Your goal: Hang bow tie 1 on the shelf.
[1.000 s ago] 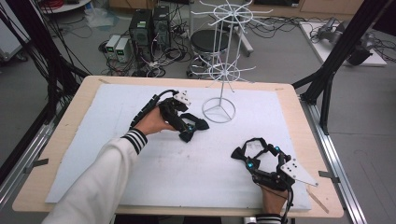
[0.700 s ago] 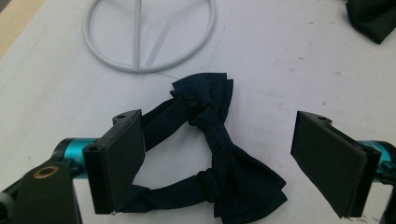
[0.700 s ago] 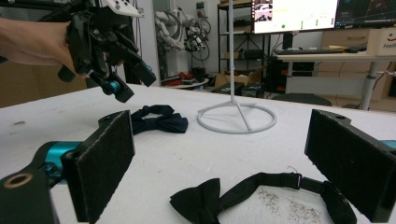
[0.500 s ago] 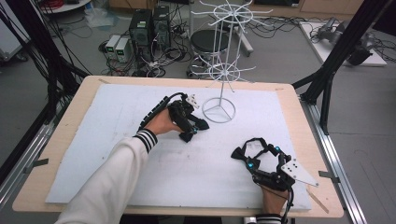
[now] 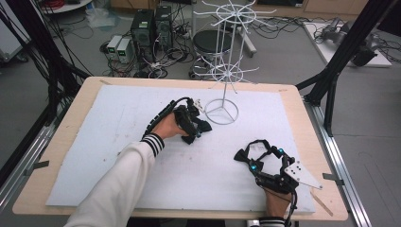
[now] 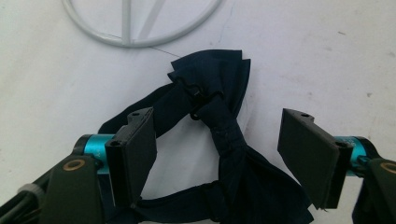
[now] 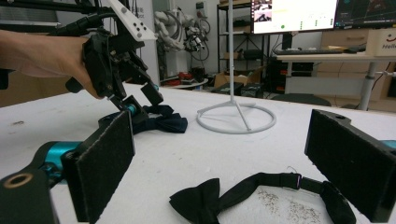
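Left gripper view: soft, pleated navy fabric bow tie (image 6: pixel 224 135) beside white wire ring base (image 6: pixel 140 23).

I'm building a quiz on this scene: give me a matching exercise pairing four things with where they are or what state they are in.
Things:
1. navy bow tie
2. black bow tie
3. white wire stand
4. right gripper

Places or states:
A. standing upright at the far side of the table
B. between the left gripper's jaws, not yet pinched
C. open, with nothing held
D. lying on the table in front of the right gripper

Pairs: 1-B, 2-D, 3-A, 4-C
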Motion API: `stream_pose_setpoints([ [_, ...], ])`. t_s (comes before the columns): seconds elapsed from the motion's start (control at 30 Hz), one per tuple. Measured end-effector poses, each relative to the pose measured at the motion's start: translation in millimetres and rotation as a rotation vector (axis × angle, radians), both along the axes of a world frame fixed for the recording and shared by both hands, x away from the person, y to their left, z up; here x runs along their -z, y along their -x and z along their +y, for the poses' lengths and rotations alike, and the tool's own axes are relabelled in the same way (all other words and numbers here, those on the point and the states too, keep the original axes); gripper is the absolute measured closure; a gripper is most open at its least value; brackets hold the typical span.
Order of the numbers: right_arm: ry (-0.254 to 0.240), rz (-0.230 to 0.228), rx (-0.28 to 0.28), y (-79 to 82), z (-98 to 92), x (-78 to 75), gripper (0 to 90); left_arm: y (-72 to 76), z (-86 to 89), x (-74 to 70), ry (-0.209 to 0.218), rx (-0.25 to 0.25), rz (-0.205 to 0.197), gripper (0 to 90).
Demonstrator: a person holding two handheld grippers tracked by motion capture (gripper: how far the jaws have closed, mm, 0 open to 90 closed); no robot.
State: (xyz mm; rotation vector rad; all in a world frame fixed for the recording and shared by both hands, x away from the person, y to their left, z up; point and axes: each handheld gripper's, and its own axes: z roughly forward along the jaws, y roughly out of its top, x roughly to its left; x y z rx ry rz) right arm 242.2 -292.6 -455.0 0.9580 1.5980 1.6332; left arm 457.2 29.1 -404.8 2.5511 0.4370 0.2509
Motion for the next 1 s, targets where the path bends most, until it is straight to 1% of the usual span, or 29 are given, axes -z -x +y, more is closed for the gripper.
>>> stream_pose_setpoints([
  [0.13, -0.004, 0.002, 0.002, -0.1, -0.1, 0.1, 7.6, 0.1, -2.7, 3.9, -0.025, -0.014, 0.020, 33.3],
  [0.27, -0.008, 0.005, 0.001, -0.1, 0.0, 0.1, 7.6, -0.8, -4.2, 7.9, -0.031, -0.029, 0.034, 33.7],
  [0.3, -0.009, 0.006, 0.002, -0.1, -0.5, 0.0, 7.5, -1.1, -4.5, 8.6, -0.038, -0.027, 0.036, 35.9],
  [0.37, -0.011, 0.008, 0.005, -0.1, -0.5, 0.0, 7.5, -1.0, -5.4, 9.7, -0.043, -0.028, 0.045, 36.8],
  [0.4, -0.010, 0.005, 0.006, -0.1, -0.6, 0.0, 7.6, -0.9, -5.8, 10.6, -0.046, -0.028, 0.046, 39.1],
  [0.43, -0.010, 0.005, 0.006, -0.1, -0.6, 0.0, 7.6, -0.2, -6.7, 11.6, -0.038, -0.030, 0.050, 39.1],
  [0.5, -0.006, 0.000, 0.007, -0.6, -0.9, 0.0, 7.6, -0.4, -7.5, 11.4, -0.060, -0.022, 0.051, 42.7],
  [0.53, -0.007, -0.001, 0.007, -0.6, -1.0, 0.1, 7.6, -0.2, -7.9, 12.1, -0.059, -0.022, 0.053, 45.0],
  [0.57, -0.008, 0.000, 0.006, -0.7, -1.0, 0.1, 7.6, -0.1, -8.1, 12.6, -0.060, -0.024, 0.059, 45.4],
  [0.6, -0.008, 0.000, 0.006, -0.7, -1.0, 0.1, 7.6, 0.1, -8.6, 13.2, -0.052, -0.036, 0.060, 45.4],
  [0.63, -0.008, 0.002, 0.007, -0.6, -1.0, 0.0, 7.6, -0.4, -8.3, 12.5, -0.057, -0.036, 0.064, 47.5],
  [0.7, -0.011, 0.003, 0.008, -0.7, -0.8, 0.0, 7.5, 0.7, -8.7, 13.0, -0.042, -0.054, 0.070, 50.3],
  [0.73, -0.011, 0.003, 0.008, -0.7, -0.8, 0.0, 7.5, 0.6, -8.4, 12.6, -0.044, -0.050, 0.075, 50.3],
  [0.8, -0.016, 0.007, 0.009, -0.3, -0.8, 0.0, 7.6, 1.2, -8.2, 12.9, -0.034, -0.057, 0.081, 56.3],
  [0.83, -0.016, 0.007, 0.009, -0.3, -0.8, 0.0, 7.6, 1.4, -8.0, 13.0, -0.029, -0.057, 0.089, 56.3],
  [0.87, -0.015, 0.006, 0.009, -0.3, -0.8, 0.1, 7.5, 1.7, -7.9, 13.3, -0.018, -0.057, 0.100, 60.1],
  [0.9, -0.014, 0.006, 0.009, -0.4, -0.8, 0.0, 7.6, 1.9, -8.0, 12.2, -0.029, -0.057, 0.099, 68.3],
  [0.93, -0.014, 0.006, 0.009, -0.3, -0.8, 0.0, 7.6, 2.7, -8.6, 12.1, -0.025, -0.060, 0.098, 72.6],
  [1.0, -0.014, 0.005, 0.009, -0.4, -0.8, 0.1, 7.6, 3.5, -9.5, 12.1, -0.027, -0.069, 0.094, 73.9],
])
